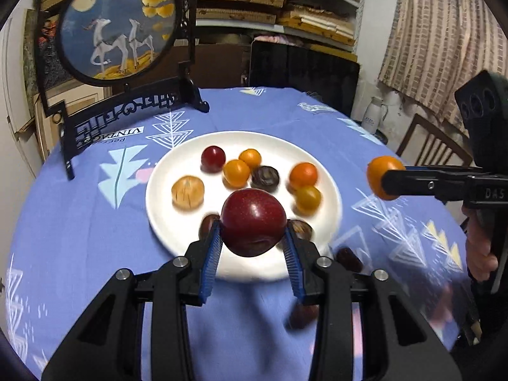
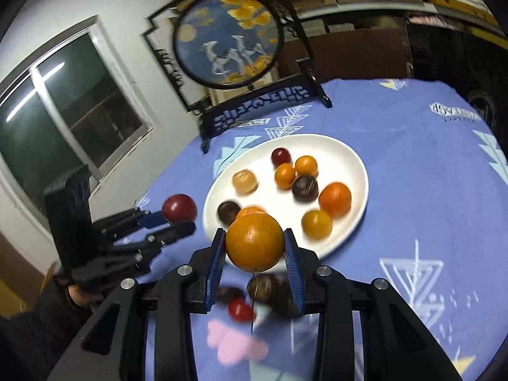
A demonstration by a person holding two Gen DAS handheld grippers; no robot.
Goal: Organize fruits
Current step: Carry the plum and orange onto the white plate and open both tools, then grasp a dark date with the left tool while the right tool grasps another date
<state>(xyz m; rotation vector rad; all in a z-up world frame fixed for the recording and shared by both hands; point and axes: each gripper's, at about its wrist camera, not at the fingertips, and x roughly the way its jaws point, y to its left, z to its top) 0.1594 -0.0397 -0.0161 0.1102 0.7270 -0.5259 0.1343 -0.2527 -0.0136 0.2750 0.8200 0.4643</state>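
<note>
My left gripper [image 1: 253, 238] is shut on a dark red plum [image 1: 253, 220], held above the near rim of the white plate [image 1: 165, 197]. My right gripper [image 2: 255, 250] is shut on an orange [image 2: 255, 242], above the plate's [image 2: 355, 158] near edge. Each gripper shows in the other's view: the right gripper [image 1: 389, 181] at the right with the orange [image 1: 379, 171], the left gripper [image 2: 182, 222] at the left with the plum [image 2: 179, 207]. Several small fruits lie on the plate: orange, yellow, red, dark brown and a pale tan one [image 1: 188, 193].
A few loose fruits lie on the blue patterned tablecloth [image 1: 79, 238] near the plate's front edge, among them a small red one [image 2: 240, 309]. A round framed deer picture on a black stand [image 1: 117, 31] is at the table's far left. A wooden chair [image 1: 431, 143] stands right.
</note>
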